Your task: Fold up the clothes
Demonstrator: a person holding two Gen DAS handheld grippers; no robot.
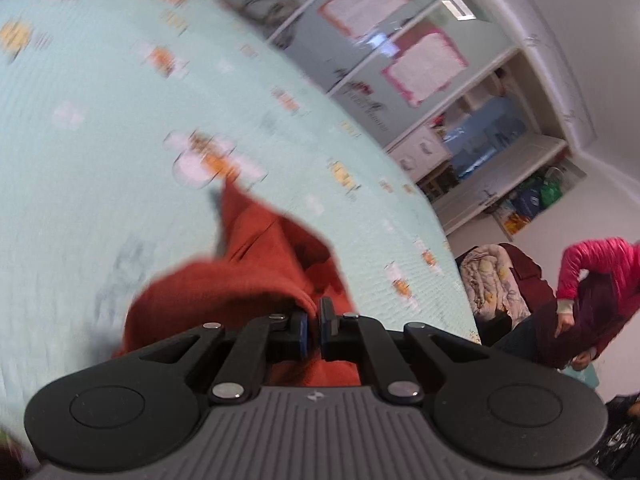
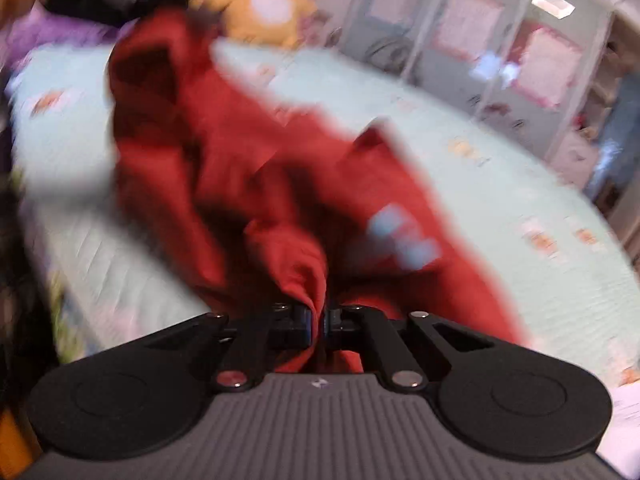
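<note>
Both your left gripper [image 1: 314,322] and right gripper [image 2: 318,320] pinch the red garment [image 2: 248,168] tight above the pale green bedspread [image 1: 100,120].

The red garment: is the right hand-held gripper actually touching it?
Touching. The right wrist view shows the right hand-held gripper shut on a bunched fold of the red garment.

You're working with a rust-red garment [image 1: 256,280], plain but for a pale blue and white print [image 2: 400,236] on it. Beneath it your bedspread [image 1: 100,120] is pale mint green, dotted with small orange, yellow and white motifs. A yellow plush toy [image 2: 260,8] sits behind. Your grippers are black.
</note>
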